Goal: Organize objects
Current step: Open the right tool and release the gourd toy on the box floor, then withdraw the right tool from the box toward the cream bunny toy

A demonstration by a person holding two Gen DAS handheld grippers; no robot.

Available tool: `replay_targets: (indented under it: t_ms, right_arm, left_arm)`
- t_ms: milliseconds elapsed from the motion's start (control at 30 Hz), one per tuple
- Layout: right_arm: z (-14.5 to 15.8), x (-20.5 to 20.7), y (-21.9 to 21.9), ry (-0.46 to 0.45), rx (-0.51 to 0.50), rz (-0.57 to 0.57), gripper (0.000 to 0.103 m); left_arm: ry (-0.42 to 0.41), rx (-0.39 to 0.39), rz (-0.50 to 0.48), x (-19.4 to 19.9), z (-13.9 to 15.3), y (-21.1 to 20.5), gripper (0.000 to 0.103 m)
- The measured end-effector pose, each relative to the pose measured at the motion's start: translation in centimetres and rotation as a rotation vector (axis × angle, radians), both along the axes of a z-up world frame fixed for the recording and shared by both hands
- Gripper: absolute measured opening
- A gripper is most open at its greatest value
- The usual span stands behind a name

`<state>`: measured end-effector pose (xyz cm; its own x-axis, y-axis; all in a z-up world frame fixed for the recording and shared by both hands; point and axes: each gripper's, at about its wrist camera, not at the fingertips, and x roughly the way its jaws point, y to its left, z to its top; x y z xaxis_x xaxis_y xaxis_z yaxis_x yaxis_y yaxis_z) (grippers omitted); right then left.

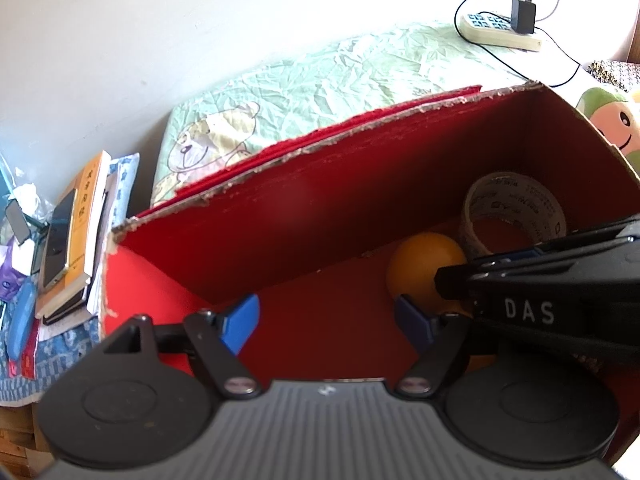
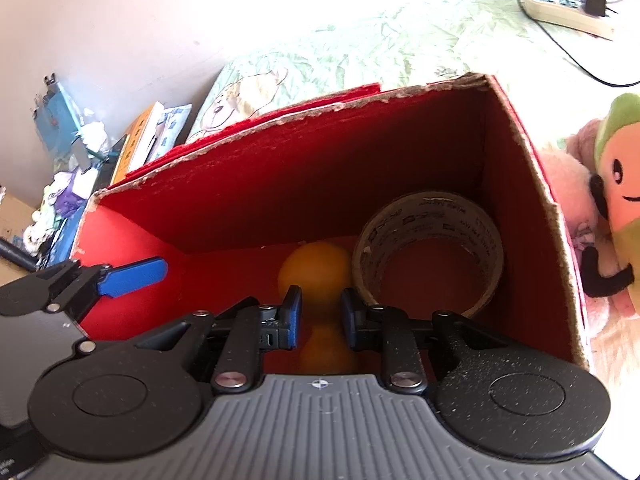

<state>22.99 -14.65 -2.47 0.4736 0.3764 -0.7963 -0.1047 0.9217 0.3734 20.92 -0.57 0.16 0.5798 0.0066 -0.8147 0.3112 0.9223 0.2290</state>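
Note:
An open red cardboard box stands on the bed. In its far right corner a roll of clear tape leans on edge. Beside the tape is an orange gourd-shaped object. My right gripper is down inside the box. Its blue pads sit close on the narrow waist of the orange object, which looks blurred there. In the left wrist view the right gripper comes in from the right. My left gripper is open over the box floor with nothing between its pads; one blue finger shows at the left.
The box rests on a green quilt with a bear print. A power strip with a charger lies at the far right. A plush toy presses against the box's right wall. Books and a phone are stacked on the left.

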Motion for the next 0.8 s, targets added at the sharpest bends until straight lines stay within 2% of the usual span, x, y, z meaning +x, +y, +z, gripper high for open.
replay_targets:
  t_ms: [167, 300, 467, 567, 600, 800]
  right_arm:
    - [0.2, -0.3, -0.1, -0.026, 0.029, 0.023, 0.023]
    - [0.7, -1.4, -0.6, -0.064, 0.012, -0.034, 0.024]
    - [2.3, -3.3, -0.9, -0.135, -0.01, -0.071, 0.024]
    - [3.6, -4.9, -1.0, -0.203, -0.022, -0.078, 0.026]
    - [3.9, -5.4, -1.1, -0.22, -0.014, -0.086, 0.03]
    - [4.8, -7.4, -2.3, -0.273, -0.009, -0.06, 0.032]
  left_arm:
    - [-0.022, -0.009, -0.018, -0.4, 0.2, 0.1, 0.081]
    - [-0.034, -0.078, -0.024, -0.6, 1.1, 0.8, 0.085]
    - [-0.091, -0.104, -0.027, -2.1, 2.9, 1.3, 0.085]
    - [-0.122, -0.084, -0.024, -3.5, 4.0, 1.1, 0.085]
    - [-0.132, -0.083, -0.024, -4.1, 4.4, 1.1, 0.085]
    - [-0.207, -0.077, 0.0, -7.3, 6.2, 0.0, 0.086]
